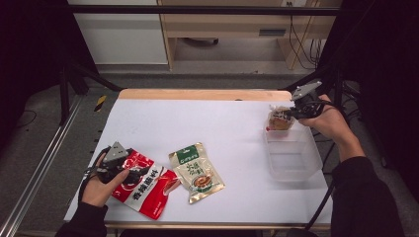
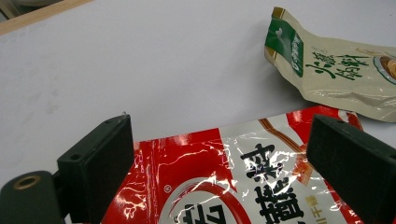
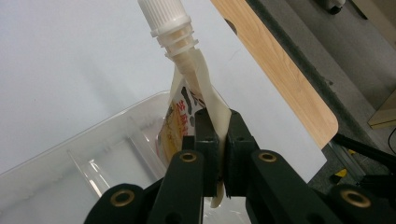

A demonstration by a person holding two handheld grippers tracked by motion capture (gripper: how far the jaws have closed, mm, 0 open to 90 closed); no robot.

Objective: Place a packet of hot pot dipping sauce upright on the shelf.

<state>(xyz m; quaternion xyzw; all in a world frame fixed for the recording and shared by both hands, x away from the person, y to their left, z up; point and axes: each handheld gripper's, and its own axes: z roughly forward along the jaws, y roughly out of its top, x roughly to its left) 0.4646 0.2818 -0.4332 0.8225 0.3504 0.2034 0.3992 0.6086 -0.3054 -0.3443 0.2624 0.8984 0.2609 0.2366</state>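
1. White table (image 1: 232, 123) is seen before grey flooring.
2. At eight o'clock, the left gripper (image 1: 129, 174), jaws spread, is held over the red packet (image 1: 146, 185).
3. Just beside it at six o'clock, the beige packet (image 1: 196, 173) is laid flat.
4. At three o'clock, the spouted pouch (image 1: 279, 119) is pinched by the right gripper (image 1: 285, 115) above the clear bin (image 1: 291, 158), nothing visible inside.
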